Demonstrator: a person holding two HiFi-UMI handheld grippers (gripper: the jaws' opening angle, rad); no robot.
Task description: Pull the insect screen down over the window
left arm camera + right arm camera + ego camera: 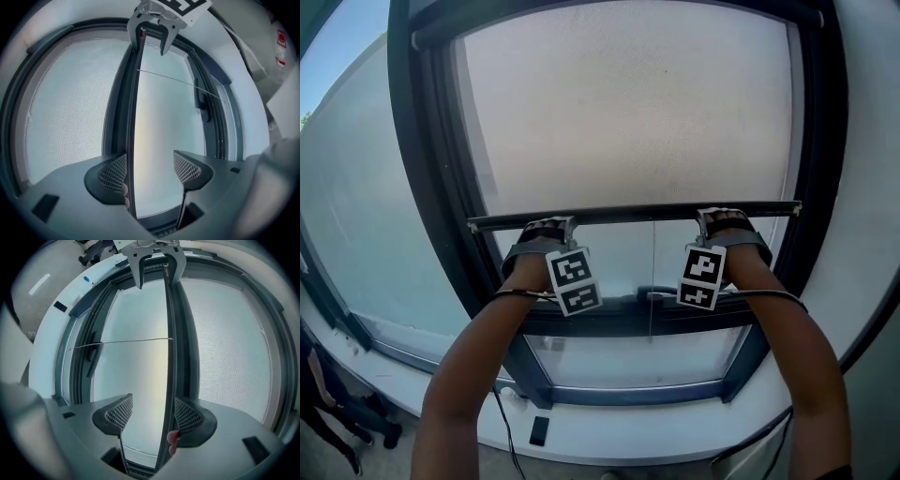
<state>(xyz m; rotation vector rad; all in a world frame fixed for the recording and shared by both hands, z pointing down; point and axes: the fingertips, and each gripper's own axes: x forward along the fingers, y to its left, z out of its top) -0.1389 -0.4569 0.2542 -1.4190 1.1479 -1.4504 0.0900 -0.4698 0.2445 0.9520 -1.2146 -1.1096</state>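
1. The insect screen [628, 103] filled the upper half of the head view. Its pull bar [628, 215] lay level across mid-frame, well above the bottom rail of the window frame [431, 169]. The pull was judged roughly half done.
2. The left tool [150, 169] stood wide, with the bar passing between its jaws and lying against the left-hand pad [115, 171]. Nothing was clamped.
3. The right tool [152, 412] stood equally wide, with the bar against its right-hand pad [187, 417].
4. Recommendation: draw both ends down together and keep the bar level, so that neither end binds in the side channels. The bar was hooked rather than gripped, so each pad should be kept bearing on it to prevent slipping.
5. Materials: the screen was a fine, pale, translucent mesh. The bar was slim, dark and rigid. The pads were dark and cross-hatched. A thin cord [652, 272] hung from the bar's centre.
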